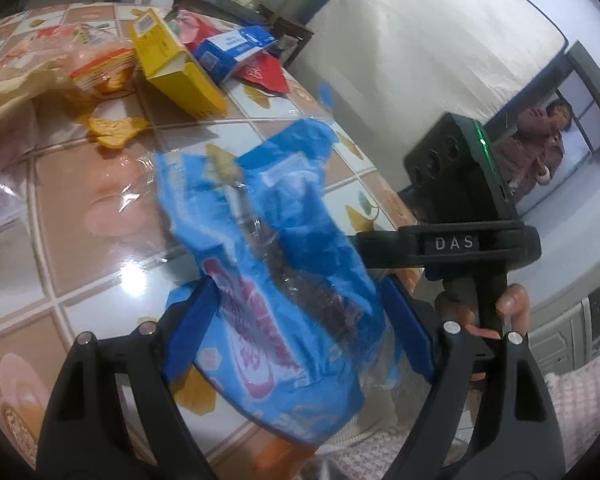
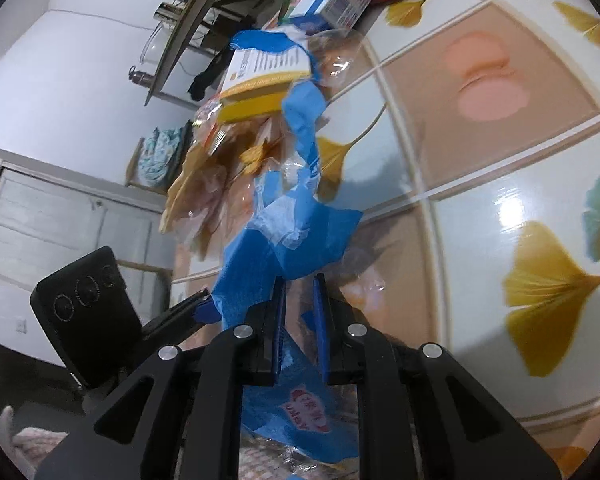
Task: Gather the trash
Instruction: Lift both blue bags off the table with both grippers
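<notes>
my left claw [image 1: 296, 340] gapes around the blue wrapper [image 1: 276, 264]; my right claw [image 2: 300, 312], nearly closed, seems to pinch it.

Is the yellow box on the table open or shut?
Open. In the left wrist view the yellow box lies on its side on the table with its end flap folded out, exposing the inside edge.

White walls [image 1: 420, 40], panelled door [image 2: 60, 216], glossy leaf-patterned table [image 2: 500, 160]

Tiled-pattern table [image 1: 80, 208], yellow box [image 1: 176, 68], blue box [image 1: 232, 50], red wrapper [image 1: 266, 74]
</notes>
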The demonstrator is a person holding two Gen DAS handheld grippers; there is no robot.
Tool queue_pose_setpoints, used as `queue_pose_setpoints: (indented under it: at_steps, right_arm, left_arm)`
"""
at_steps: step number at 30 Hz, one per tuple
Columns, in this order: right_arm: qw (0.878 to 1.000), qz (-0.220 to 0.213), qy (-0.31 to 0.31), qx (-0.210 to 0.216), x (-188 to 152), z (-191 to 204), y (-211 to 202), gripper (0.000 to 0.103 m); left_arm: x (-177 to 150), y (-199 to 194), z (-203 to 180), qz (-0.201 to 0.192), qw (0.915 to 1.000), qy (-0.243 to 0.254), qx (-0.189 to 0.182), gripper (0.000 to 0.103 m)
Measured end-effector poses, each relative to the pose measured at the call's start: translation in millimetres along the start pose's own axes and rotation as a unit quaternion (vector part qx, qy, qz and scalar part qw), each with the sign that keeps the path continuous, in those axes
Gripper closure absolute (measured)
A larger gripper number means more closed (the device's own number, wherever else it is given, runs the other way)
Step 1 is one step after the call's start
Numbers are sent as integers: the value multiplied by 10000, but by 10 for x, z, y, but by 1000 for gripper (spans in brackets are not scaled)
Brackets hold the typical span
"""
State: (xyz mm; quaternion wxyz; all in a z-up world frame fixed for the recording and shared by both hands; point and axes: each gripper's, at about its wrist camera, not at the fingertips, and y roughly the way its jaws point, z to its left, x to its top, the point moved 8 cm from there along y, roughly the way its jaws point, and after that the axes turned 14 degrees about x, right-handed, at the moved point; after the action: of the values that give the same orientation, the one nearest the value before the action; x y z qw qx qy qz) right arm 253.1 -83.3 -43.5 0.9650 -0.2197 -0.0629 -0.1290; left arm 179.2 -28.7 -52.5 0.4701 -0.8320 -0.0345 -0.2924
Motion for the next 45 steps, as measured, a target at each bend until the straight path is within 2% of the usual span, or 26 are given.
queue_pose_setpoints:
  at_steps: [11,15,24,34,45]
  right_arm:
    - [9959,468,281,722,-106,101,269,89]
    - [9942,529,347,875,-119,126,307,89]
    - [9924,483,479,1025,-65,62,342,87]
    - [9923,288,498,1095,-84,-84,113,85]
    - [9893,81,516,1359,-98,-123,-79,69]
  left_arm:
    - [22,116,-145,33,9987,457,204,26]
    - [44,158,-133,40,9981,495,377,38]
    - [33,175,-137,84,9969,623,482,48]
    - [13,179,-133,156,9969,632,446,60]
    - [29,216,-116,240,9966,570,542,74]
